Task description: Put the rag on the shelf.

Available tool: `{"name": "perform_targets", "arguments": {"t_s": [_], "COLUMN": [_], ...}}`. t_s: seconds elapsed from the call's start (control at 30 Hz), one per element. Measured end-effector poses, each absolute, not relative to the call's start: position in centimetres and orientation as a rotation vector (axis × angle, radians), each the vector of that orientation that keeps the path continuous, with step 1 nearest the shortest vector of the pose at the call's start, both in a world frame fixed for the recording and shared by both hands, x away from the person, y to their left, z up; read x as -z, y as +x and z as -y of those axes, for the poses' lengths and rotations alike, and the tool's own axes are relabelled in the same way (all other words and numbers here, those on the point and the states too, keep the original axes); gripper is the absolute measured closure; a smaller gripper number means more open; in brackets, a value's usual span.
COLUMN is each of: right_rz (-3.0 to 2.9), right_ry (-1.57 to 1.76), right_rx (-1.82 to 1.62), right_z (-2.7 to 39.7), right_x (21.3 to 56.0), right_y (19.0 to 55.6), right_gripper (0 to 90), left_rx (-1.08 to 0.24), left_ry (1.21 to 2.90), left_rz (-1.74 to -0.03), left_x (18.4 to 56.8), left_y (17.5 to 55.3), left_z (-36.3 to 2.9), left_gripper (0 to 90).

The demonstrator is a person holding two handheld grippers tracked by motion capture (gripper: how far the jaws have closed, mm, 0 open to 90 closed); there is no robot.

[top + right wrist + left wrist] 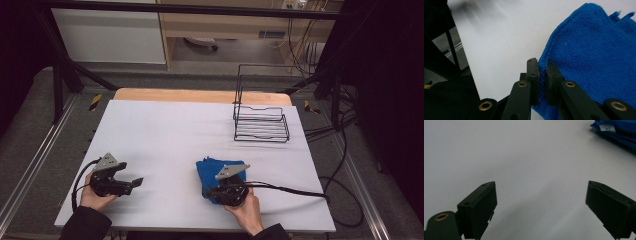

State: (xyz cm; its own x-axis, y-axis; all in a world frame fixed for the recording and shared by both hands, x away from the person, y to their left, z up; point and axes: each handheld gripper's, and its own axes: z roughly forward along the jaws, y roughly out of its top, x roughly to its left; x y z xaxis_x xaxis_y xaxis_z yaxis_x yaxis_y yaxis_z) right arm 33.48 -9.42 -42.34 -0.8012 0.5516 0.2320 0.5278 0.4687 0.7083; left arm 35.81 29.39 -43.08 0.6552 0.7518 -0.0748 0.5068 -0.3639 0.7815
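1. A rectangular bench [165, 135] carries everything; a smooth white sheet covers its top, and a strip of pale wood shows bare along the far edge.
2. A folded blue terry cloth [207, 172] lies on the white surface near the person's edge, a little right of centre.
3. An empty black wire rack [261, 122] with a tall back frame stands on the far right part of the bench, well apart from the cloth.

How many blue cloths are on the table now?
1. The blue cloth lies folded near the front edge of the white table, and the right gripper pinches its edge. More layers may be hidden under the fold.
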Motion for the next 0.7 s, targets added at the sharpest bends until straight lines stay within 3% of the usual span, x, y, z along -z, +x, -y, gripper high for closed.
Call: {"name": "perform_targets", "arguments": {"t_s": [0.3,0.47,0.7], "right_rz": [-2.61,-2.533,-2.531], "right_ry": [0.897,0.88,0.986], "right_rx": [-1.321,-1.259,-1.184], "right_z": [10.0,10.5,10.2], "right_x": [41.3,40.6,42.5], "right_y": [34.5,37.0,41.6], "right_gripper": [45.9,48.2,65.9], "left_rx": [-0.374,-0.375,-0.373], "left_ry": [2.042,2.045,2.041], "left_rz": [-0.98,-0.977,-0.981], "left_x": [43.1,43.1,43.1], "left_y": [35.9,35.8,35.9], "left_z": [-29.4,-29.4,-29.5], "left_gripper": [10.0,10.0,9.9]}}
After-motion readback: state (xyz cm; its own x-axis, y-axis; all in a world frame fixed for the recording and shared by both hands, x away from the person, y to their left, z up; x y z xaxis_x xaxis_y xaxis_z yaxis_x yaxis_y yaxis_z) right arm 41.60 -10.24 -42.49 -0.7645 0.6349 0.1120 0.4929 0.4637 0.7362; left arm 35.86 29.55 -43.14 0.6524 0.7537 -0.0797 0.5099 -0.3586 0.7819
